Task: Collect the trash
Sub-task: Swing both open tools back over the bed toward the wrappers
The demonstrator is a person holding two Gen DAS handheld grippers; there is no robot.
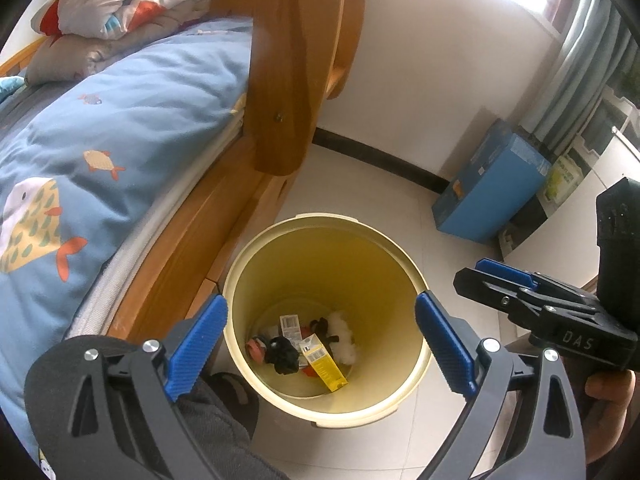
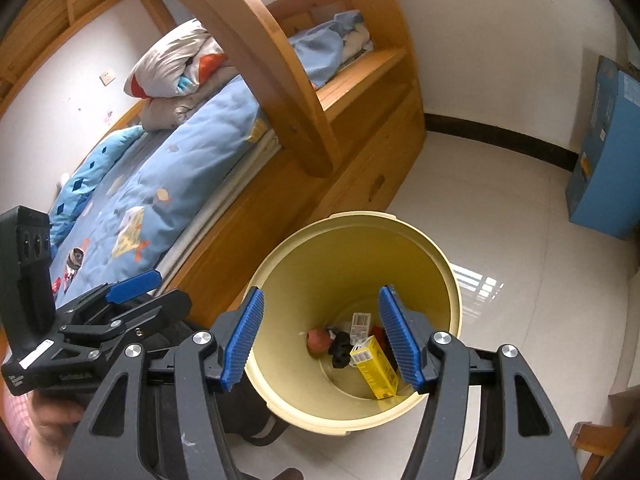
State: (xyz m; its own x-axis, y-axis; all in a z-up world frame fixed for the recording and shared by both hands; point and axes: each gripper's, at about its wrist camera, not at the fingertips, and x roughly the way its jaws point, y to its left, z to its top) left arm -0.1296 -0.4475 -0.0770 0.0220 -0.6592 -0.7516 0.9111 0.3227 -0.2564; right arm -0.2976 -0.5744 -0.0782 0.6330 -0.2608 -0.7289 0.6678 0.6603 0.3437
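Note:
A pale yellow trash bin (image 1: 256,256) stands on the floor beside the bed; it also shows in the right wrist view (image 2: 448,264). Inside lie a yellow carton (image 1: 326,364), a white wad (image 1: 344,336), a black scrap (image 1: 282,354) and a barcode label (image 1: 290,326). The carton (image 2: 374,366) and a reddish piece (image 2: 317,340) show in the right wrist view too. My left gripper (image 1: 320,332) is open and empty above the bin. My right gripper (image 2: 320,338) is open and empty above it; it also appears at the right of the left wrist view (image 1: 500,276).
A wooden bed (image 1: 192,216) with a blue fish-print quilt (image 1: 100,128) runs along the left. A wooden ladder post (image 1: 288,80) rises behind the bin. A blue box (image 1: 492,188) stands against the wall at right. The floor (image 2: 500,200) is white tile.

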